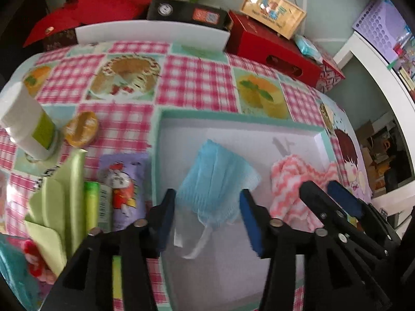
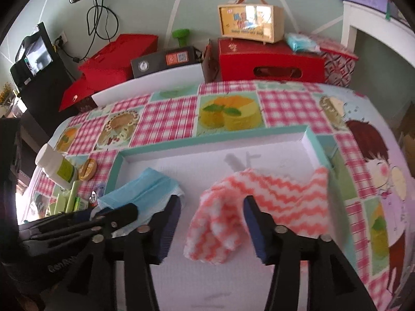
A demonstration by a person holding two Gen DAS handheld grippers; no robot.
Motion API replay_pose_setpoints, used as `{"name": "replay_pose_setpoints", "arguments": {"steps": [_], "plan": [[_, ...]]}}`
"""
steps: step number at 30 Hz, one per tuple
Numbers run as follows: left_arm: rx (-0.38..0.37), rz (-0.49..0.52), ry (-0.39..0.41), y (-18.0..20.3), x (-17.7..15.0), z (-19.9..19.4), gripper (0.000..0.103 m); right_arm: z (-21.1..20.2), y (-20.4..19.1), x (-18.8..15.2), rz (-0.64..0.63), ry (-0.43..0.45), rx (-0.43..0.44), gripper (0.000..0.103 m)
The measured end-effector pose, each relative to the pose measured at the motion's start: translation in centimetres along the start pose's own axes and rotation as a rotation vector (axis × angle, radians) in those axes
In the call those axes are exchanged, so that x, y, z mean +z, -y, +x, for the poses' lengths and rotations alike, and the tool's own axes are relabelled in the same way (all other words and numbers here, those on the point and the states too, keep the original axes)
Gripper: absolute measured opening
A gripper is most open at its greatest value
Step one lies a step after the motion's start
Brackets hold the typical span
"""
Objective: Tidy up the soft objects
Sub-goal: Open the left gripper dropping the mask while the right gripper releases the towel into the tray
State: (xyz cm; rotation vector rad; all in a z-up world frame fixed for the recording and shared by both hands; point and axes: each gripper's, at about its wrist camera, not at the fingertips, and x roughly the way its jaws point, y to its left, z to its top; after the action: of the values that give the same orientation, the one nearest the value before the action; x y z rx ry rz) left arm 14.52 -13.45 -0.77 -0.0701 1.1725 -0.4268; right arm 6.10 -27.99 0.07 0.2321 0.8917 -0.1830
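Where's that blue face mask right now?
The mask lies inside the white tray, on its left half, between the open left gripper's fingers, with the pink towel to its right.

Not much is readable here. The left black plastic claw's point(image 2: 135, 211) body, seen from the right wrist camera, has raised lettering that looks like "GenRo…", then gets cut off. The cream-yellow handled carry box point(image 2: 250, 22) on the red carton has a blue logo and a line of small print, both too blurry to read.
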Motion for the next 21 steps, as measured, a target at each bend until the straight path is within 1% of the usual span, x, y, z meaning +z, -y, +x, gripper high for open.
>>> {"name": "replay_pose_setpoints", "arguments": {"steps": [1,4,8,10,11,13,14,15,16,19,21], "plan": [[-0.003,-0.011,0.01,-0.3,0.1,-0.3,0.063,-0.2,0.0,0.1,-0.001,0.006,-0.005,0.066],[0.007,-0.032,0.028,-1.3,0.5,-1.0,0.065,-0.7,-0.2,0.2,-0.009,0.018,-0.016,0.069],[0.055,-0.048,0.042,-1.7,0.6,-0.7,0.069,-0.7,-0.4,0.2,-0.026,0.019,-0.041,0.074],[0.086,-0.055,0.058,-2.1,0.5,-0.9,0.07,-0.6,-0.4,0.2,-0.032,0.014,-0.057,0.08],[0.097,-0.057,0.064,-2.2,0.5,-0.9,0.071,-0.5,-0.4,0.2,-0.036,0.012,-0.067,0.081],[0.121,-0.061,0.078,-2.5,0.6,-0.9,0.087,-0.4,-0.3,0.2,-0.034,0.012,-0.083,0.083],[0.141,-0.063,0.092,-2.7,0.6,-1.0,0.09,-0.4,-0.2,0.2,-0.032,0.014,-0.086,0.084],[0.157,-0.063,0.11,-2.9,0.6,-1.0,0.096,-0.3,-0.1,0.2,-0.027,0.014,-0.093,0.09],[0.191,-0.056,0.147,-3.0,0.6,-1.2,0.099,-0.2,0.1,0.2,-0.022,0.011,-0.103,0.103],[0.273,-0.034,0.207,-3.1,0.6,-1.5,0.1,0.0,0.4,0.2,-0.018,0.005,-0.139,0.103],[0.287,-0.034,0.225,-3.3,0.7,-1.7,0.1,0.1,0.6,0.1,-0.008,0.0,-0.142,0.103]]}}
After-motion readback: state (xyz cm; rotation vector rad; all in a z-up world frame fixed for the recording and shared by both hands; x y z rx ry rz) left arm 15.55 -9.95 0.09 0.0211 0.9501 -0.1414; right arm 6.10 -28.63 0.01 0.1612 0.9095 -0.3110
